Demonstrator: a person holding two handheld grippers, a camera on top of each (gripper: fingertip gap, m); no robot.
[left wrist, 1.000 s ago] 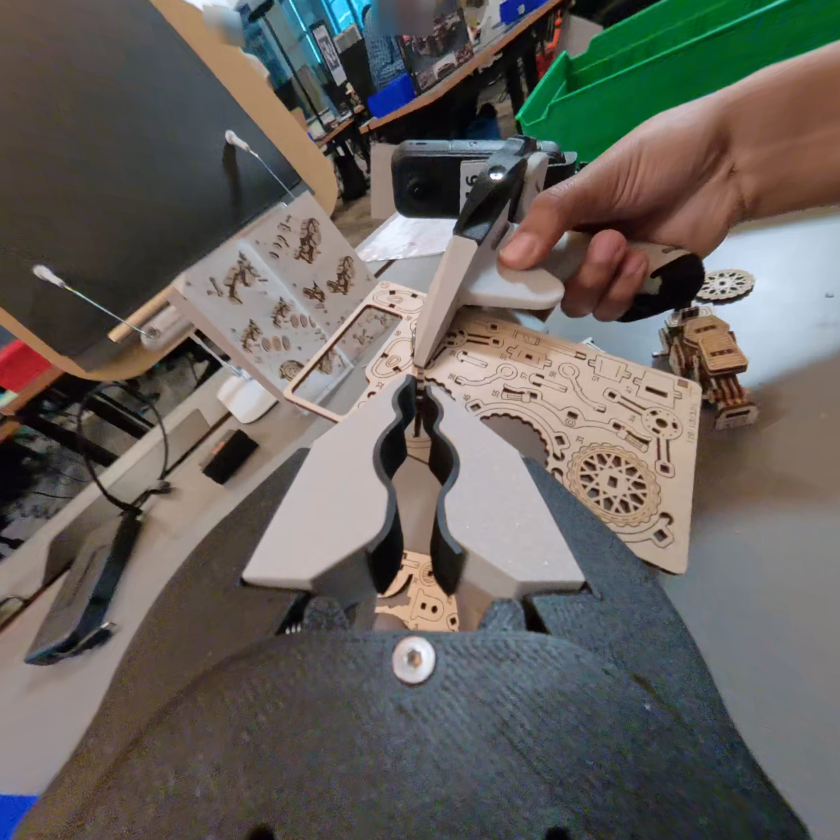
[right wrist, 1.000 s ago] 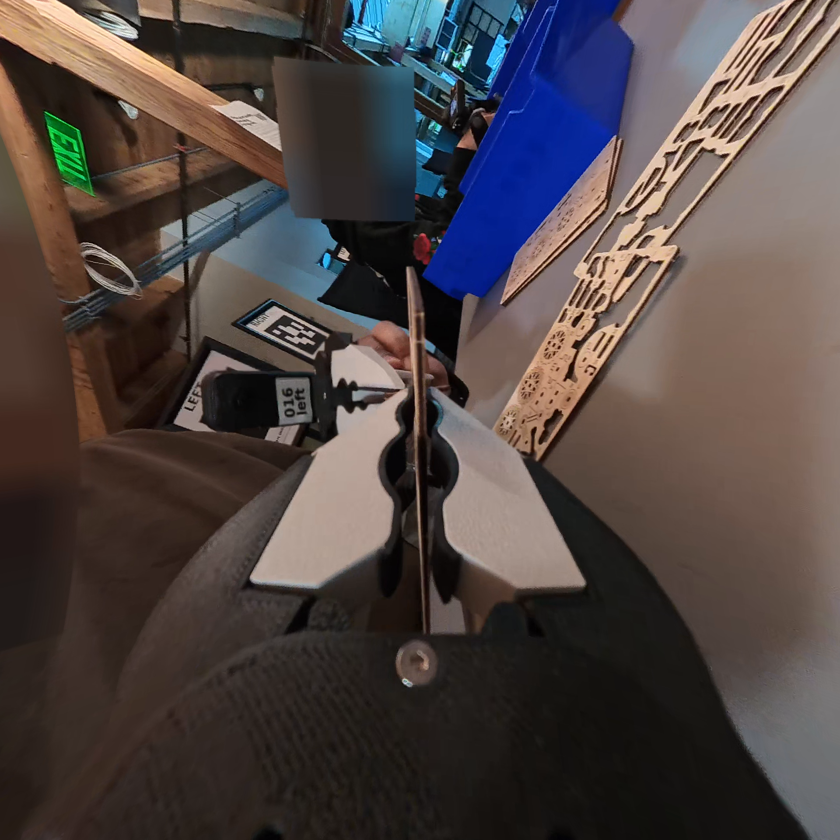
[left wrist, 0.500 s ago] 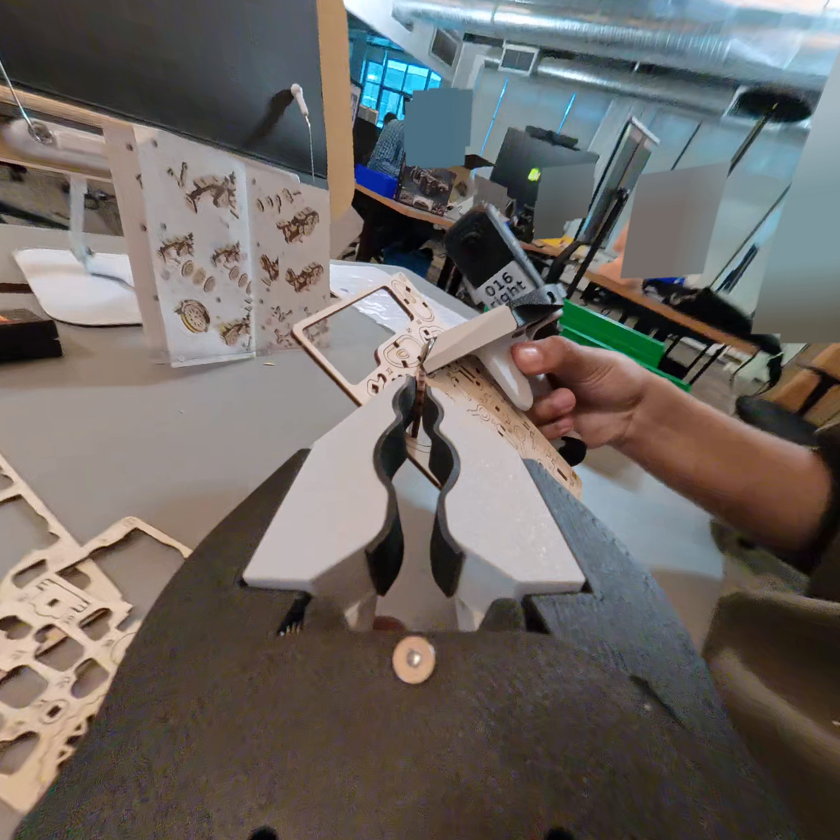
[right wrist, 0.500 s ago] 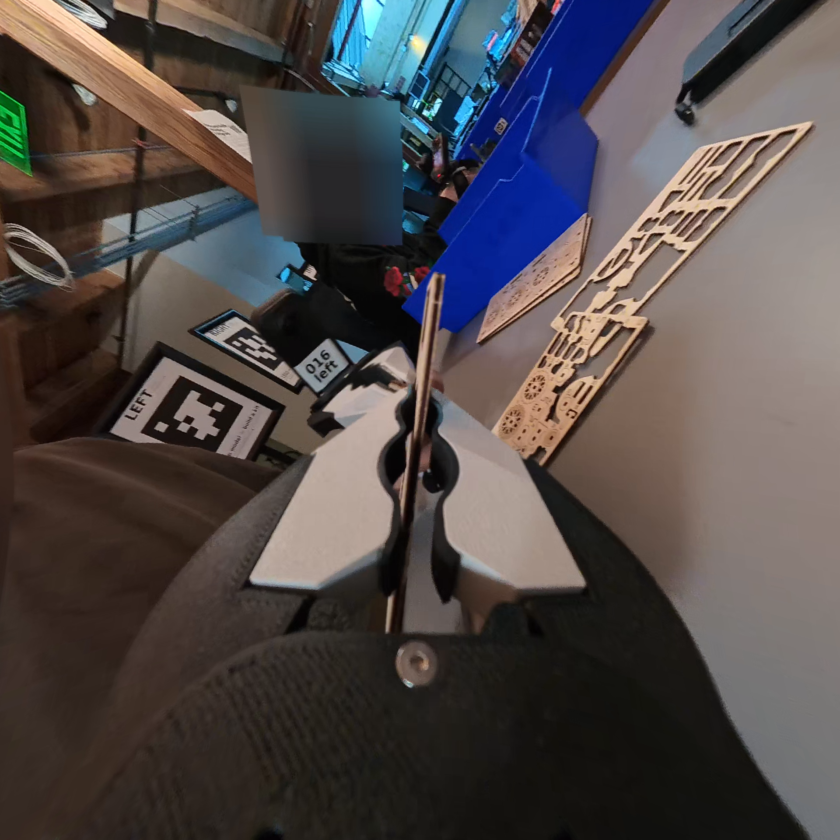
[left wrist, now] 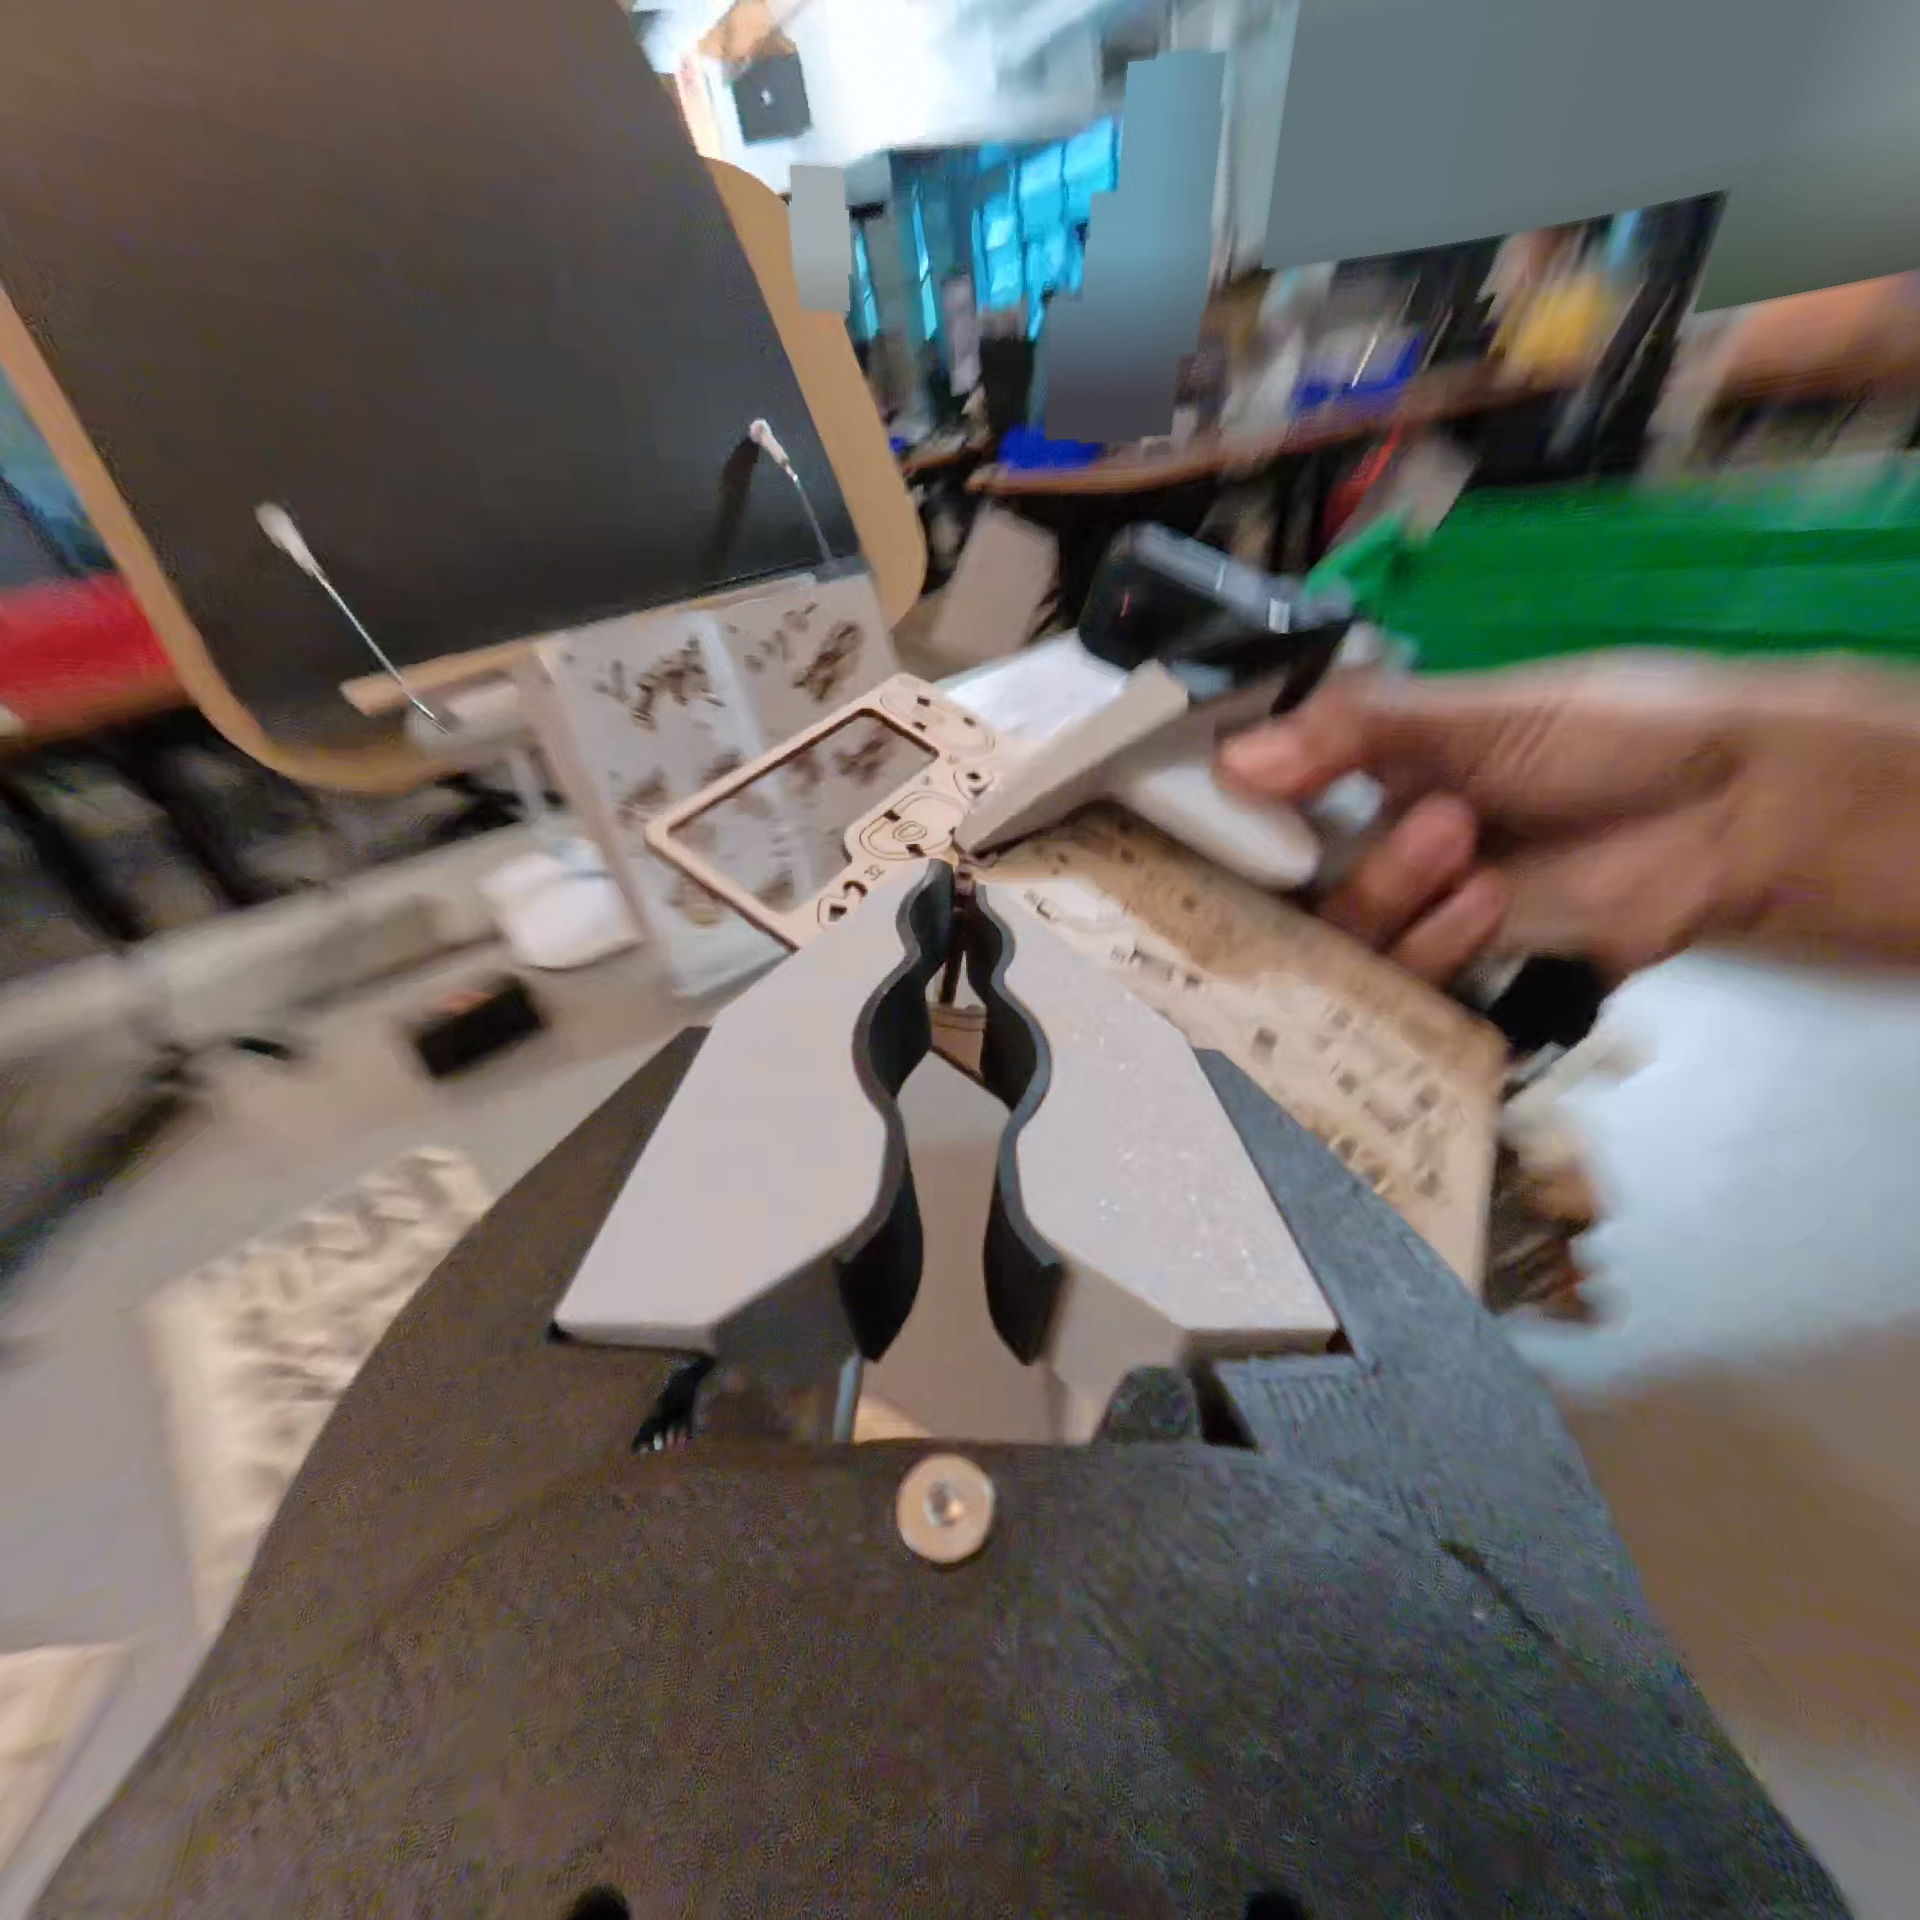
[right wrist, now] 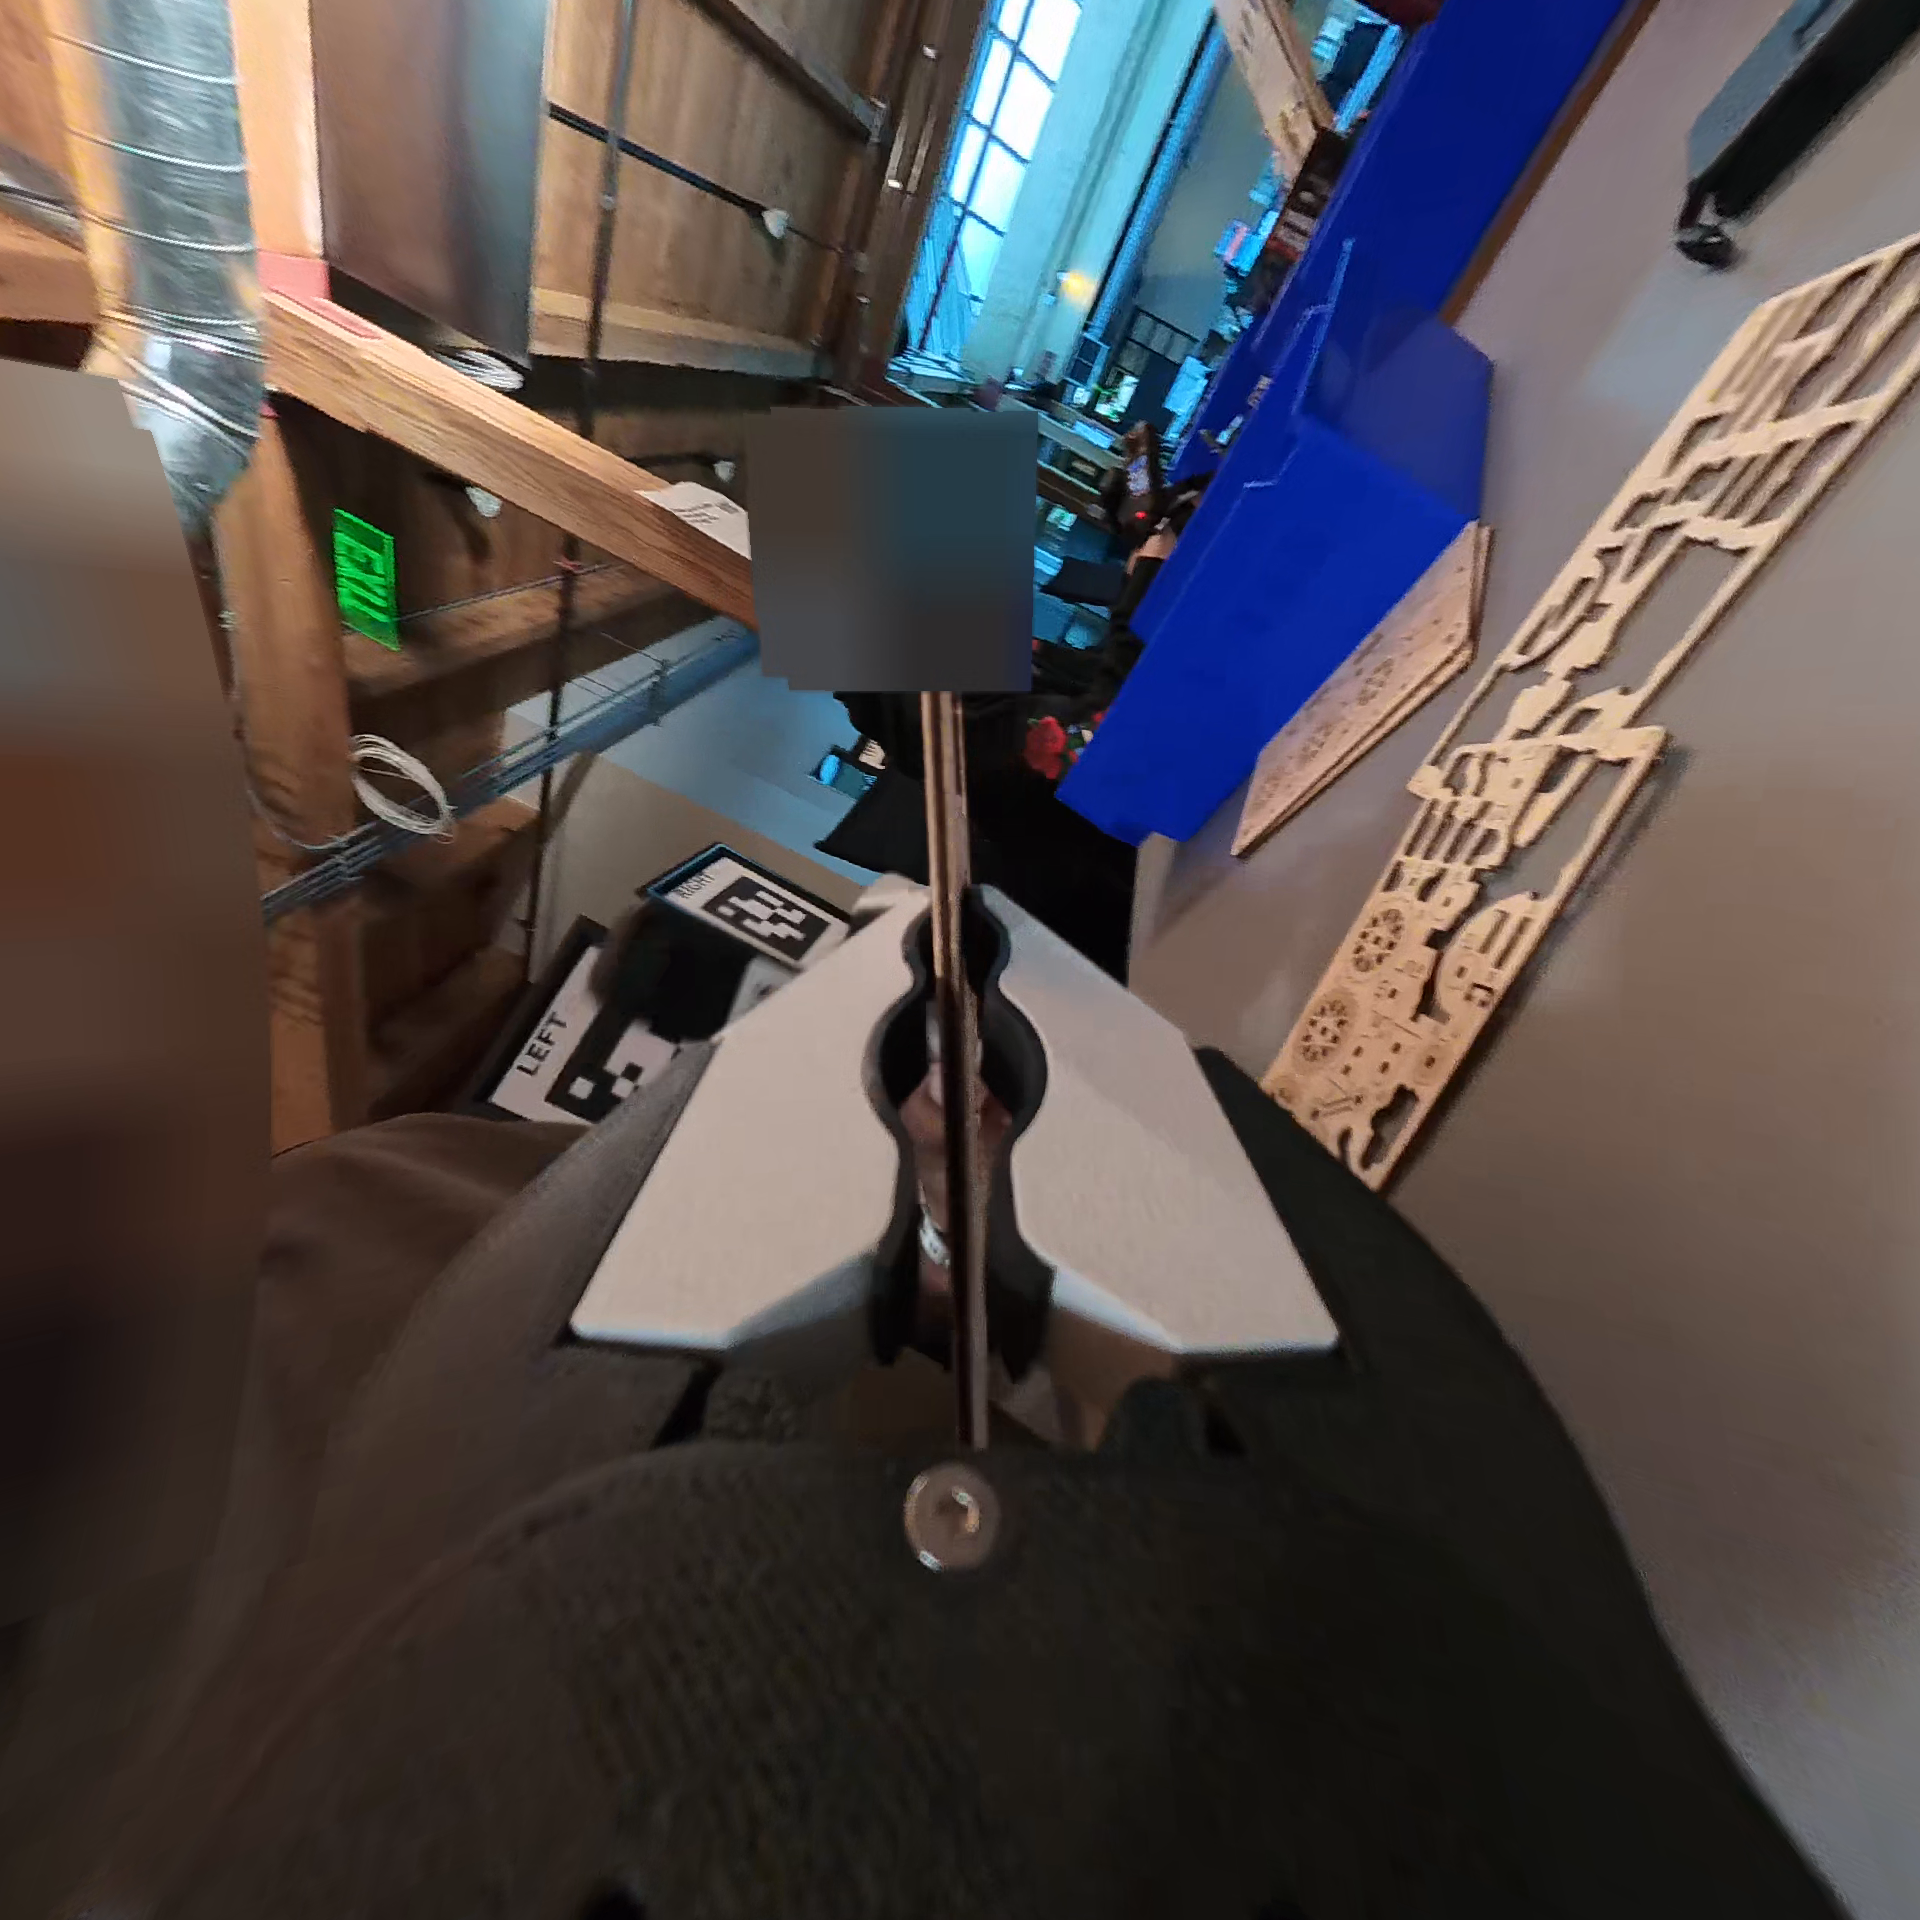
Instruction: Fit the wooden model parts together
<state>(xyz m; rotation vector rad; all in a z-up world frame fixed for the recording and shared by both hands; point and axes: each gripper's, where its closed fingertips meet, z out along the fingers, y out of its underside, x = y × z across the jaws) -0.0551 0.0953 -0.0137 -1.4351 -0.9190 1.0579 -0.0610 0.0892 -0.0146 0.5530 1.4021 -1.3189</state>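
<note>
Both grippers are shown at work on one plywood part sheet (right wrist: 948, 935). In the right wrist view the right gripper (right wrist: 951, 925) is clamped on that sheet, which is seen edge-on, running between the fingers from base to past the tips. In the left wrist view the left gripper (left wrist: 954, 883) is nearly closed, tips pinched on a thin dark piece at the sheet's edge; what the piece is cannot be told, blur too heavy. The right gripper's tips are met right there, held by a hand (left wrist: 1579, 800). Two more cut sheets (right wrist: 1475, 790) are laid flat on the grey table (right wrist: 1714, 1143), beside a blue bin (right wrist: 1299, 582).
</note>
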